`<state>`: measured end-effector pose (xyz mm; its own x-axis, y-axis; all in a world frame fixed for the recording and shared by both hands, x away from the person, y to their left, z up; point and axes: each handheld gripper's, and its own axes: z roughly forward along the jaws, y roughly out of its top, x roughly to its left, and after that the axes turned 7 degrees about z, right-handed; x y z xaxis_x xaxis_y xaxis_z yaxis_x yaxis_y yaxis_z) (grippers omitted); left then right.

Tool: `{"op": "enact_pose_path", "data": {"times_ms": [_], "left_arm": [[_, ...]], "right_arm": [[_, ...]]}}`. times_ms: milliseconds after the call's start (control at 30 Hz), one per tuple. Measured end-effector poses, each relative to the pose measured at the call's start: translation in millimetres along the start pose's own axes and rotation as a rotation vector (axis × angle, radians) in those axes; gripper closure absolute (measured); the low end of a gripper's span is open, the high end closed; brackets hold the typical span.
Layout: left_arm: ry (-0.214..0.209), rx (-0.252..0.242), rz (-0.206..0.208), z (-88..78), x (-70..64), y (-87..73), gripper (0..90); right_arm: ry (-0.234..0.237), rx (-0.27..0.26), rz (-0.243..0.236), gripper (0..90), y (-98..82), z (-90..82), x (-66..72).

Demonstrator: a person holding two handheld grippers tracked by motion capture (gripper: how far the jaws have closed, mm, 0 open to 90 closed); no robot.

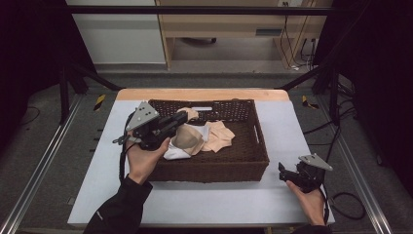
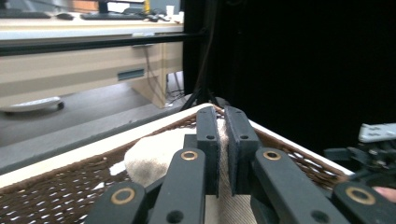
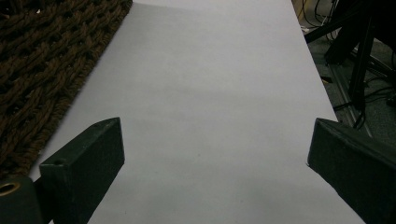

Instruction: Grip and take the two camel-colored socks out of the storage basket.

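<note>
Left gripper (image 2: pixel 222 140) clamped, seemingly pinching fabric; right gripper (image 3: pixel 212 158) jaws wide apart.

Wooden desk (image 1: pixel 229 24) beyond table; cables (image 1: pixel 348 204) on floor.

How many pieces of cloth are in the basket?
3 as far as visible: a beige cloth pinched by the left gripper, a peach cloth mid-basket, a white cloth near the front wall. Others may be hidden beneath.

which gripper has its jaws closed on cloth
The left gripper, over the basket, pinches a beige cloth between nearly closed jaws. The right gripper sits over the bare table with jaws wide apart.
</note>
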<state>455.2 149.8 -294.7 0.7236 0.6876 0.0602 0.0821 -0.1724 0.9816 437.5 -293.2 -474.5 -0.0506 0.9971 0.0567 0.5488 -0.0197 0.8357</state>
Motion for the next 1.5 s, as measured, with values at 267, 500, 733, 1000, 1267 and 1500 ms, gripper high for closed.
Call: {"op": "enact_pose_path", "data": {"times_ms": [267, 500, 733, 1000, 1267, 1500], "left_arm": [[-0.062, -0.018, 0.040, -26.1, -21.4, -7.6, 84.5], [-0.104, -0.014, 0.049, -42.3, -38.1, -25.0, 84.5], [-0.140, 0.012, 0.045, -45.9, -48.8, -40.0, 84.5], [-0.194, 0.059, 0.045, -46.1, -63.0, -61.3, 84.5], [-0.229, 0.113, 0.020, -40.3, -70.3, -87.2, 84.5], [-0.254, 0.191, 0.020, -28.6, -78.8, -112.0, 84.5]], "right_arm": [[0.002, -0.001, -0.002, 4.2, 0.0, -0.2, 0.2], [0.002, 0.002, -0.002, 4.2, -0.2, -0.5, 0.6], [0.004, 0.003, -0.003, 4.2, -0.3, -0.3, 0.6], [0.004, 0.003, -0.001, 4.2, -0.3, -0.6, 0.8], [0.004, 0.000, -0.009, 4.3, -0.7, -1.4, 0.8], [0.004, 0.003, -0.013, 4.3, -0.7, -1.4, 1.1]]}}
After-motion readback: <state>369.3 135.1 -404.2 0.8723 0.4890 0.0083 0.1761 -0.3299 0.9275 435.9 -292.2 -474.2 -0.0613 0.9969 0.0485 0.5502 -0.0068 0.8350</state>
